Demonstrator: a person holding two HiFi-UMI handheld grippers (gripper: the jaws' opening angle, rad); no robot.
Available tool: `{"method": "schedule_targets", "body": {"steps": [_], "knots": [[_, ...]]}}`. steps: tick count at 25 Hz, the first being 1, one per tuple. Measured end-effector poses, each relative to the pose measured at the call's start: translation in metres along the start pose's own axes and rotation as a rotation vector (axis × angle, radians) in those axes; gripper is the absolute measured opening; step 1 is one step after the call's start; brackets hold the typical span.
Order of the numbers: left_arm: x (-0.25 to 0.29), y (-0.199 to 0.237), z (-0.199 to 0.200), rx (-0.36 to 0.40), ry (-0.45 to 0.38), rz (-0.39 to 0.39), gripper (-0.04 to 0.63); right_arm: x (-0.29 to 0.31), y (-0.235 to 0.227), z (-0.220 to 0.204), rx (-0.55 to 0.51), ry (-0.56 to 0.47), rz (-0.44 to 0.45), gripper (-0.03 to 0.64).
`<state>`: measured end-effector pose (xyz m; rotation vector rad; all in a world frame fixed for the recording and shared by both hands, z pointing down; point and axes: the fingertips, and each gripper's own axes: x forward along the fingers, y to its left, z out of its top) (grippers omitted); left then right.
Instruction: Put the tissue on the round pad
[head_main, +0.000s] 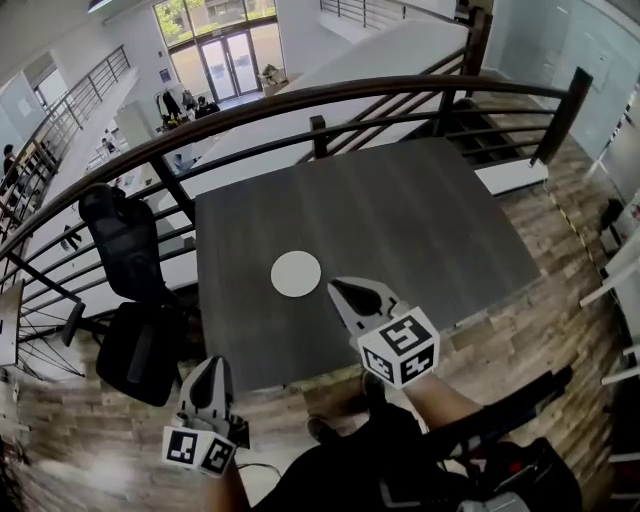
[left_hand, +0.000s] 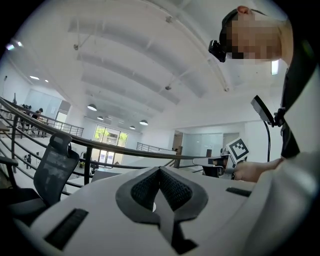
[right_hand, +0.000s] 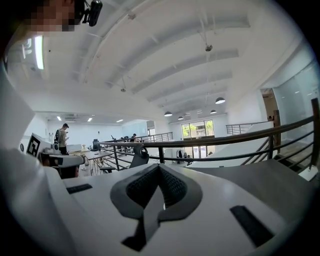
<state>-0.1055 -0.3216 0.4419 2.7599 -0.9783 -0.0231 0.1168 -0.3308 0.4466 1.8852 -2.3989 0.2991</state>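
- The left tool (head_main: 212, 368) and the right tool (head_main: 338, 288) were both clenched, empty.
- No tissue showed; the round pad (head_main: 296, 273) lay bare on the worktop (head_main: 420, 220).
- Locating the tissue first seemed wise.

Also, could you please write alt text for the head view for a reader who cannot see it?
Seen from above, a white round pad lies alone on a dark grey table, with no tissue in view. The left gripper and right gripper, both shut and empty, hover by the table's near edge; a black office chair stands at left.
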Motion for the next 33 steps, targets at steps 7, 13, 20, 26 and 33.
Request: {"method": "schedule_targets", "body": {"steps": [7, 13, 20, 26, 33], "knots": [[-0.007, -0.016, 0.017, 0.022, -0.021, 0.002, 0.003, -0.020, 0.020, 0.014, 0.015, -0.007, 0.046, 0.002], [0.011, -0.043, 0.022, 0.051, -0.028, 0.006, 0.003, -0.035, 0.005, 0.022, 0.002, -0.037, 0.086, 0.000], [0.038, -0.075, 0.017, 0.078, -0.003, -0.023, 0.003, -0.054, -0.034, 0.022, 0.002, -0.060, 0.058, 0.000], [0.048, -0.089, 0.014, 0.083, -0.001, -0.012, 0.003, -0.062, -0.045, 0.029, -0.018, -0.094, 0.076, 0.002], [0.043, -0.100, 0.011, 0.083, -0.001, 0.008, 0.003, -0.075, -0.054, 0.030, -0.004, -0.105, 0.066, 0.002]]}}
